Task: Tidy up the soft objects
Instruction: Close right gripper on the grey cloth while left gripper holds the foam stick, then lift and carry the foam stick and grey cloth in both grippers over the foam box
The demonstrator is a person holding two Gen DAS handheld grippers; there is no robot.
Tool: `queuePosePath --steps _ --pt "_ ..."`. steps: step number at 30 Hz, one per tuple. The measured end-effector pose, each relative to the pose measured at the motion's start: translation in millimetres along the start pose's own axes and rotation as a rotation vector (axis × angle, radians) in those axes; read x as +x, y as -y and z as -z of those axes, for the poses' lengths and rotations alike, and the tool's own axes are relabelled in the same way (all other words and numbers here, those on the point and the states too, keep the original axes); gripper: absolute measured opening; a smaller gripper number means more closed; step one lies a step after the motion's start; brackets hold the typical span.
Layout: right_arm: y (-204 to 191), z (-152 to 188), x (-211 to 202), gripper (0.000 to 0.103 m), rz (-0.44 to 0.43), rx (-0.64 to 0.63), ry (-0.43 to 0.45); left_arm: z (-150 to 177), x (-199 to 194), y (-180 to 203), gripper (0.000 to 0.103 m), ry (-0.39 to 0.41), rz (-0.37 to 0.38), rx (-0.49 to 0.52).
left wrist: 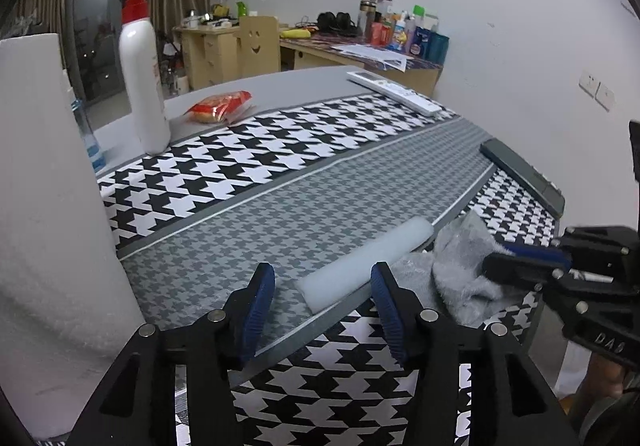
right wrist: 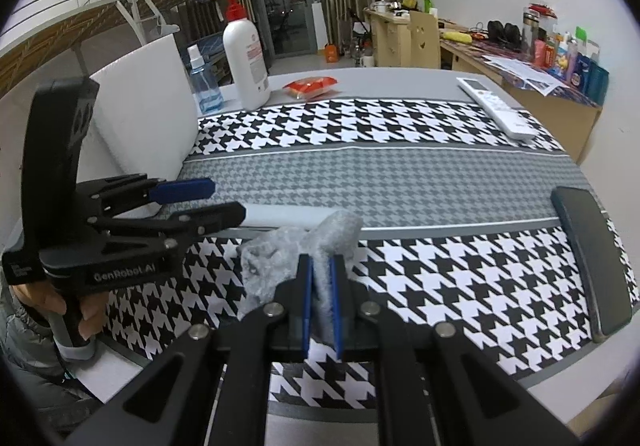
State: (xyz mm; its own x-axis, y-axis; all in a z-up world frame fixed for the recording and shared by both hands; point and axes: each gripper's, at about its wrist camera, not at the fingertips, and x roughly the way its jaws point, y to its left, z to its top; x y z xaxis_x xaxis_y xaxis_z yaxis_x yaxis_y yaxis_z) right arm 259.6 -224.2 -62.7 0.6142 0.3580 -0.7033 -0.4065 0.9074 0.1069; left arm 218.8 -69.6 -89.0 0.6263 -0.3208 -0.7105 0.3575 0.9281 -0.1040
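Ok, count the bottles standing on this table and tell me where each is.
2, both at the far left: the white pump bottle with a red top, and the clear blue spray bottle beside it, against the white foam block.

We see a grey fluffy cloth (right wrist: 304, 250) and a pale blue-white foam roll (left wrist: 368, 266) on a black-and-white houndstooth tablecloth (right wrist: 400, 118) with a grey houndstooth band. The black grippers carry blue pads (left wrist: 260, 310). A white pump bottle (right wrist: 245, 62) has a red top.
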Motion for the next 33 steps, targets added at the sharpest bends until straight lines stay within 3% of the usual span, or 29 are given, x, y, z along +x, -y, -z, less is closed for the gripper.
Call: queuePosePath --steps 3,13,14,16,19,20,21,25,33 --pt "3 0 -2 0.011 0.002 0.005 0.004 1 5 0 0.066 -0.019 -0.005 -0.001" --pt "14 4 -11 0.011 -0.029 0.033 0.036 -3 19 4 0.066 -0.072 0.071 0.013" --pt "15 5 -11 0.011 -0.033 0.035 0.037 -4 20 5 0.063 -0.074 0.067 0.012" --pt "17 7 -13 0.011 -0.03 0.036 0.038 -6 21 6 0.044 -0.074 0.024 0.022" --pt "21 9 -18 0.011 -0.025 0.041 0.045 -3 21 9 0.036 -0.078 0.01 0.058" --pt "22 9 -20 0.011 -0.025 0.044 0.049 -2 20 13 0.029 -0.08 0.007 0.078" --pt "22 10 -22 0.011 -0.024 0.046 0.054 -1 20 15 0.013 -0.082 0.017 0.095" --pt "22 10 -27 0.011 -0.013 0.052 0.066 2 18 22 0.012 -0.079 0.006 0.12" --pt "14 5 -35 0.011 -0.006 0.044 0.099 -4 -7 16 0.012 0.026 -0.019 0.059"
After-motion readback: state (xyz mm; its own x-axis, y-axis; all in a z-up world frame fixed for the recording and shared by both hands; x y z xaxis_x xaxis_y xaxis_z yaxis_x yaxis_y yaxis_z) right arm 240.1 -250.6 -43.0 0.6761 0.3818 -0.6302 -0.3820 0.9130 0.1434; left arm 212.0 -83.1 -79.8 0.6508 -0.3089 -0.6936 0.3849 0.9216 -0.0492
